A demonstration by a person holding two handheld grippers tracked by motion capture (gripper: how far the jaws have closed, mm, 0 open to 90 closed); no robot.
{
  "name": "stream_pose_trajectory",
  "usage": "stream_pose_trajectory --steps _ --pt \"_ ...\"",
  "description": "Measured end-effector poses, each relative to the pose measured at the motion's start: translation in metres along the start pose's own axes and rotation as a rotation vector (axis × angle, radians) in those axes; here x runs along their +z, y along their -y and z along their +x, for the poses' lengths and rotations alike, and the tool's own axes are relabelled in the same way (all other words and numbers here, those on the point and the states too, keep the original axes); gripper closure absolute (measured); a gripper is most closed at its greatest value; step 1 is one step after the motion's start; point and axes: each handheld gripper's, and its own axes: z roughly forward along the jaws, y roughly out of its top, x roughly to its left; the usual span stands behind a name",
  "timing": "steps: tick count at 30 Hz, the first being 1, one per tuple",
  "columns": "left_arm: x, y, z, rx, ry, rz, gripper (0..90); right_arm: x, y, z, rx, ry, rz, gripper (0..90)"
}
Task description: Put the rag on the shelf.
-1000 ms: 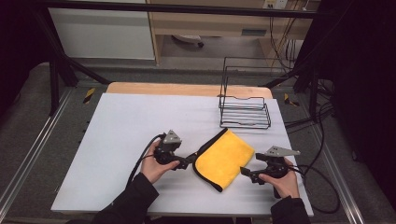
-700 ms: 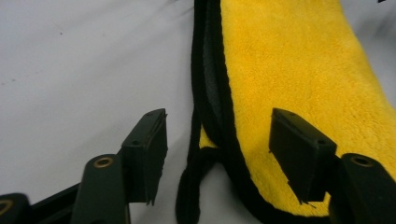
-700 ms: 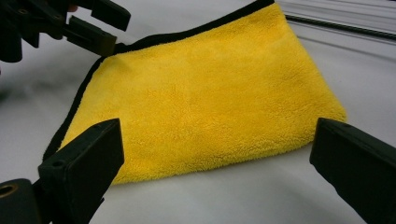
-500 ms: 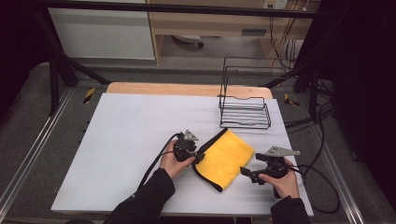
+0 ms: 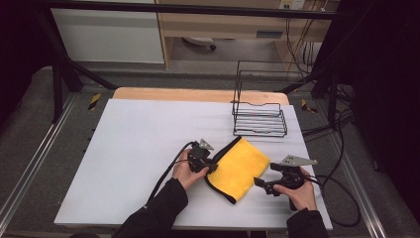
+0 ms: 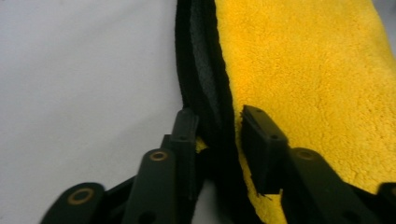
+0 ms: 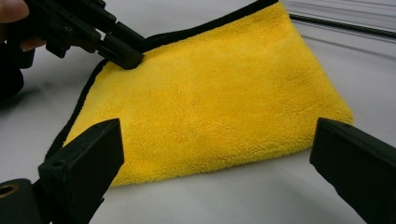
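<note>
A folded yellow cloth (image 5: pixel 240 166) with black trim lies on the white table top (image 5: pixel 133 139), right of centre near the front. My left gripper (image 5: pixel 213 167) is at the cloth's left edge. In the left gripper view its jaws have just been closing, and my left gripper (image 6: pixel 218 116) pinches the black-trimmed edge of the cloth (image 6: pixel 303 70) between them. My right gripper (image 5: pixel 260 184) rests at the cloth's right front corner. It stands open (image 7: pixel 217 140), its jaws wide apart in front of the cloth (image 7: pixel 210 93) and not touching it. The left gripper (image 7: pixel 126 58) sits on the far edge.
A black wire rack (image 5: pixel 260 119) stands at the back right of the table, just beyond the cloth. Cables (image 5: pixel 337 193) trail off the right side. A wooden strip (image 5: pixel 198 94) runs along the far edge.
My left gripper has moved right from beside the cloth onto its left edge, and its jaws have closed there. The right gripper and the cloth have stayed where they were.
</note>
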Motion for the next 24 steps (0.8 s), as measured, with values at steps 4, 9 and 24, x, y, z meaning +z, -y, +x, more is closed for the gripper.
stream_pose_trajectory --steps 4,9,24 --pt "0.0 -0.002 0.002 0.002 0.026 0.015 73.8 0.0 0.0 0.0 0.001 -0.003 -0.003 3.5" --pt "-0.003 -0.005 -0.004 0.043 -0.009 0.032 78.7 0.0 0.0 0.0 0.0 -0.003 -0.002 3.5" --pt "-0.035 0.013 -0.011 0.004 -0.002 0.011 80.3 -0.001 0.0 0.002 -0.001 -0.006 -0.003 3.7"
